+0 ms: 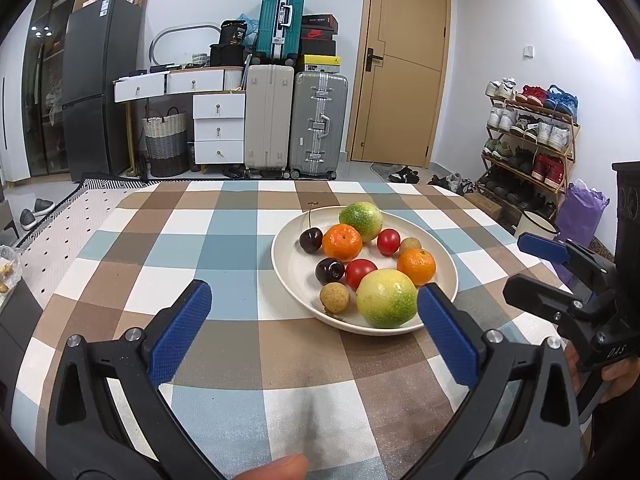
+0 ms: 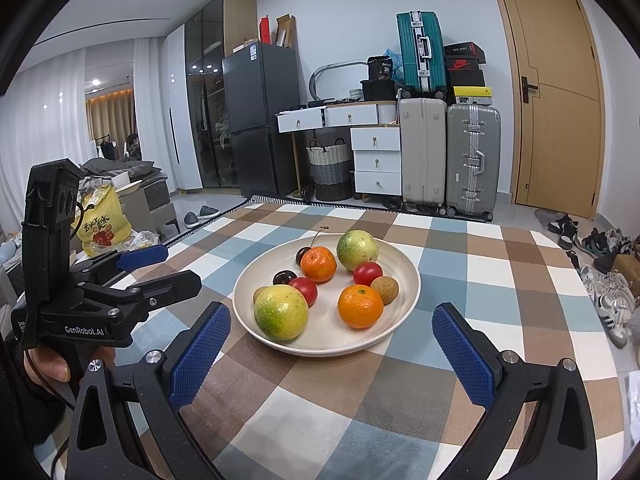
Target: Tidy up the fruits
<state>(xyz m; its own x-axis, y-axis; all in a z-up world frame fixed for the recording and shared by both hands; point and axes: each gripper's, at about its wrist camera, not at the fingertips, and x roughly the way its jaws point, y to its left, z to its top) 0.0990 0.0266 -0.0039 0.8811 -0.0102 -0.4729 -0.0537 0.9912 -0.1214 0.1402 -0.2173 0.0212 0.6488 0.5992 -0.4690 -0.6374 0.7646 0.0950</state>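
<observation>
A cream plate (image 1: pixel 294 268) (image 2: pixel 400 280) on the checked tablecloth holds several fruits: two green-yellow round fruits (image 1: pixel 386 298) (image 2: pixel 281 312), two oranges (image 1: pixel 342 242) (image 2: pixel 360 306), two red tomatoes (image 1: pixel 360 272) (image 2: pixel 367 273), two dark cherries (image 1: pixel 329 270) (image 2: pixel 285 277) and two brown longans (image 1: pixel 334 298) (image 2: pixel 385 289). My left gripper (image 1: pixel 314 300) is open and empty, just short of the plate's near left rim. My right gripper (image 2: pixel 332 320) is open and empty, in front of the plate's near rim. Each gripper shows at the side of the other's view.
The table (image 1: pixel 224 360) has a brown, blue and white checked cloth. Behind it stand suitcases (image 1: pixel 296 120), white drawers (image 1: pixel 218 128), a dark fridge (image 1: pixel 96 80), a wooden door (image 1: pixel 404 60) and a shoe rack (image 1: pixel 528 132). A yellow bag (image 2: pixel 102 222) lies at the left.
</observation>
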